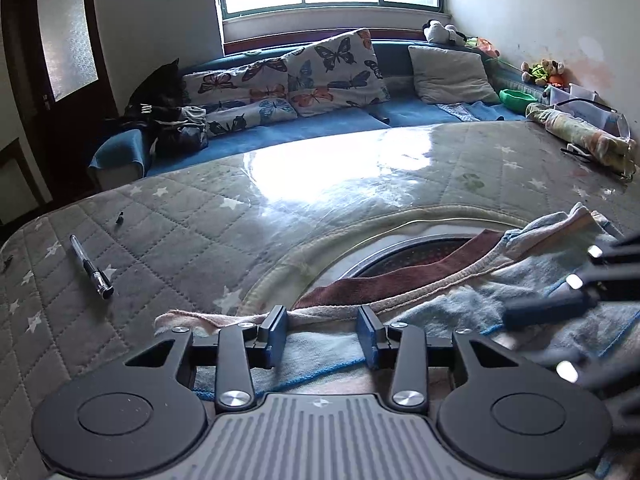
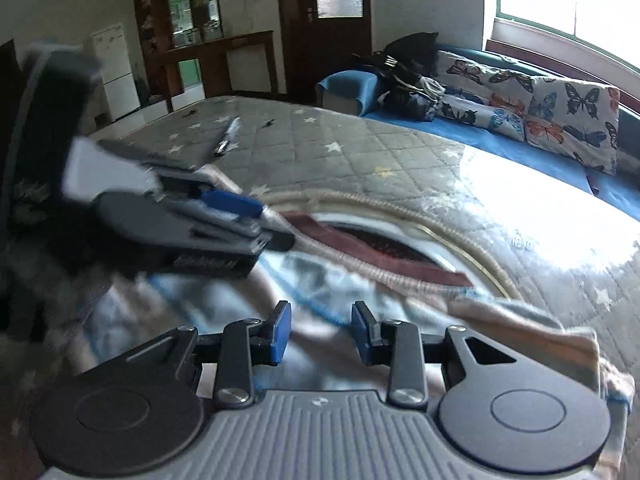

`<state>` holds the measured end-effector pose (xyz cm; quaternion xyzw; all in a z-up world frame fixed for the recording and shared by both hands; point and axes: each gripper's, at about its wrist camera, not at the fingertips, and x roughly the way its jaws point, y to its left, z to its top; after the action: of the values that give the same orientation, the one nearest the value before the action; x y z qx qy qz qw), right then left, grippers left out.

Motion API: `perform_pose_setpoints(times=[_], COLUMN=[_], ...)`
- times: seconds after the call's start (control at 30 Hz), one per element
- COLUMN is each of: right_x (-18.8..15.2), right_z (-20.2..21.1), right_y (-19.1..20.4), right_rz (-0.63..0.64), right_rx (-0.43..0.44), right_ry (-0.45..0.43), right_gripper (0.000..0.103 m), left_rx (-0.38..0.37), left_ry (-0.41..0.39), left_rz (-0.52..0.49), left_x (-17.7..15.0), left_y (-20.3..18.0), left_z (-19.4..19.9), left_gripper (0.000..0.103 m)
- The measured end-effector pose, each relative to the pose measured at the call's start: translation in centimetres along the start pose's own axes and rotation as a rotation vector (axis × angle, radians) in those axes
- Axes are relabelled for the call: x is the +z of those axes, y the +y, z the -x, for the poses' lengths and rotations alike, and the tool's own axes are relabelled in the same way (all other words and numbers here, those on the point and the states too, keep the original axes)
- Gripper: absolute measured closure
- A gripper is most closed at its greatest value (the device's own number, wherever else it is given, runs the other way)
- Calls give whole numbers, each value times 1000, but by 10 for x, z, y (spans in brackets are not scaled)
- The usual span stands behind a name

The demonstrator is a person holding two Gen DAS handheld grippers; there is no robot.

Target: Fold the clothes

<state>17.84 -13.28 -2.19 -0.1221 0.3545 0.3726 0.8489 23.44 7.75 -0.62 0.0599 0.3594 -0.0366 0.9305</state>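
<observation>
A light-blue garment with a beige hem and a brown band lies rumpled on the grey star-quilted table cover, partly over a round dark recess. My left gripper is open at the garment's near left edge, and the hem runs across the gap between its blue pads. The right gripper comes in blurred from the right, low over the cloth. In the right wrist view my right gripper is open above the blue garment. The left gripper shows blurred at the left by the hem.
A pen and a small black cap lie on the left of the table. A rolled cloth sits at the far right edge. Behind is a blue sofa with butterfly cushions. The pen also shows far left.
</observation>
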Motion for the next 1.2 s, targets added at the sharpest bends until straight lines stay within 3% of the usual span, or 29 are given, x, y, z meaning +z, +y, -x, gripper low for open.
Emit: perform_pose_setpoints(times=[0.23,0.67,0.77,0.97,1.2], right_x=[-25,-50,-40,-17,-2], right_z=[22,65,73,65,36], right_y=[25,44,25,-32,-88], right_rz=[90,122,53,-69,-216], right_rx=[46,215,187,20,-66], right_ry=[26,74,27,-48,-37], right_gripper=[69,69,69,69,69], left_rx=[11,15,14,13,11], left_ry=[-1,-8,-11,-15,-20], left_rz=[3,16,17,15,13], left_x=[0,-2,-2,-3,-4], left_y=[-2,-1,0,-1,-2], left_z=[-1,-1,-1,-1,0], left_gripper=[61,58,58,56,55])
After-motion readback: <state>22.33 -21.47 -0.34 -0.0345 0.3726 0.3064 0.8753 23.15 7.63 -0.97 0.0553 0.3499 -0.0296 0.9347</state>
